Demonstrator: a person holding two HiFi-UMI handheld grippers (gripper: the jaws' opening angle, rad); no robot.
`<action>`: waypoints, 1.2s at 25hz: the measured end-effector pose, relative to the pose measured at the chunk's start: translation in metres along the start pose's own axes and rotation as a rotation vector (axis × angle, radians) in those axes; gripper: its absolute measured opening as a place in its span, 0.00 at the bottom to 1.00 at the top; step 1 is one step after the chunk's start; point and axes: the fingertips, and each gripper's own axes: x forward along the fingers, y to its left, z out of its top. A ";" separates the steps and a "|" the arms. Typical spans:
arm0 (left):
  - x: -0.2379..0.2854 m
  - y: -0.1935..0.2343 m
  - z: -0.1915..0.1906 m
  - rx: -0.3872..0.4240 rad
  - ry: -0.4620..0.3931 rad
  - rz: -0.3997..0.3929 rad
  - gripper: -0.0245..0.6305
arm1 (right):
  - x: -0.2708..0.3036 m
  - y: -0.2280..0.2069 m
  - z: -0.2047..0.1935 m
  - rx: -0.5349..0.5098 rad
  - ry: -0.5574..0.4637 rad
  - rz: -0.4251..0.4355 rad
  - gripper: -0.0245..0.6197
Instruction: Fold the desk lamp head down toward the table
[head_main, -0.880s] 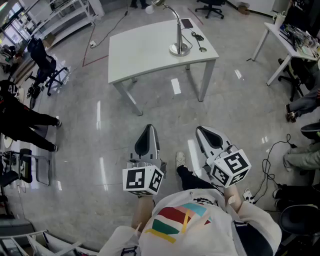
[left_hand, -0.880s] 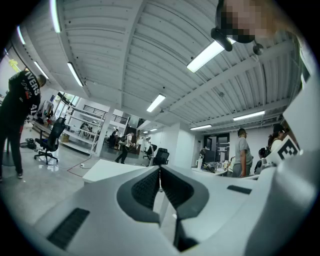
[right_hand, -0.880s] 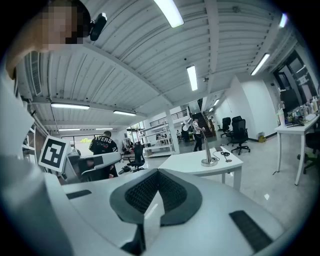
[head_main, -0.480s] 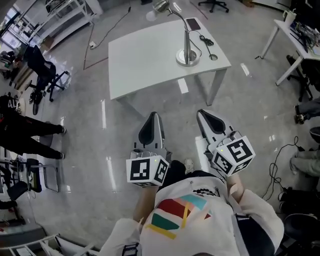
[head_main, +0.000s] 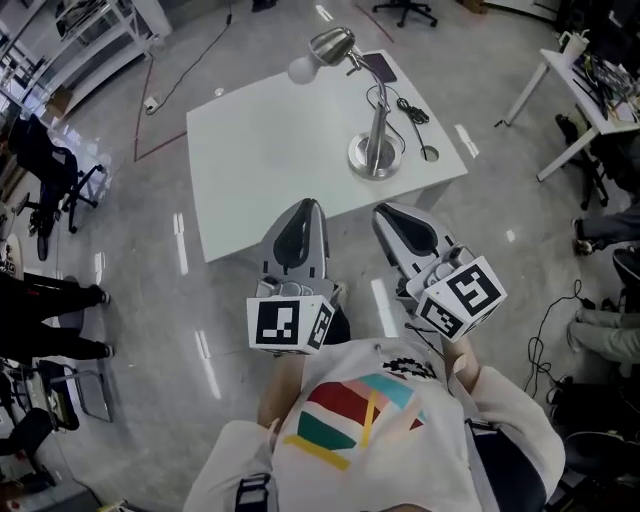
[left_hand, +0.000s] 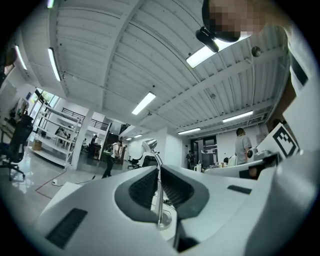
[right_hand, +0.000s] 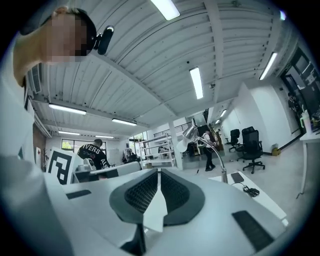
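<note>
A silver desk lamp stands on the white table. Its round base is near the table's front right, and a curved neck rises to the head and white bulb, still held high. My left gripper and right gripper hover side by side over the table's near edge, short of the lamp, both shut and empty. In the left gripper view the lamp post shows straight ahead past the shut left gripper. In the right gripper view the lamp head is up and to the right of the right gripper.
A dark tablet and a black cable lie on the table behind the lamp. A second white desk stands at the right, office chairs and a person's legs at the left. Cables trail on the floor.
The person has walked up to the table; it now sits much closer in the head view. Both grippers have gone from over bare floor to the table's near edge, still shut.
</note>
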 end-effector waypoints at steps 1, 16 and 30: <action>0.022 0.014 0.006 0.009 -0.005 -0.023 0.12 | 0.021 -0.010 0.009 0.014 -0.014 0.006 0.05; 0.243 0.088 0.047 0.276 -0.037 -0.117 0.40 | 0.140 -0.200 0.055 0.064 -0.075 -0.259 0.22; 0.253 0.091 0.026 0.508 0.099 -0.134 0.41 | 0.172 -0.239 0.051 -0.072 0.015 -0.216 0.22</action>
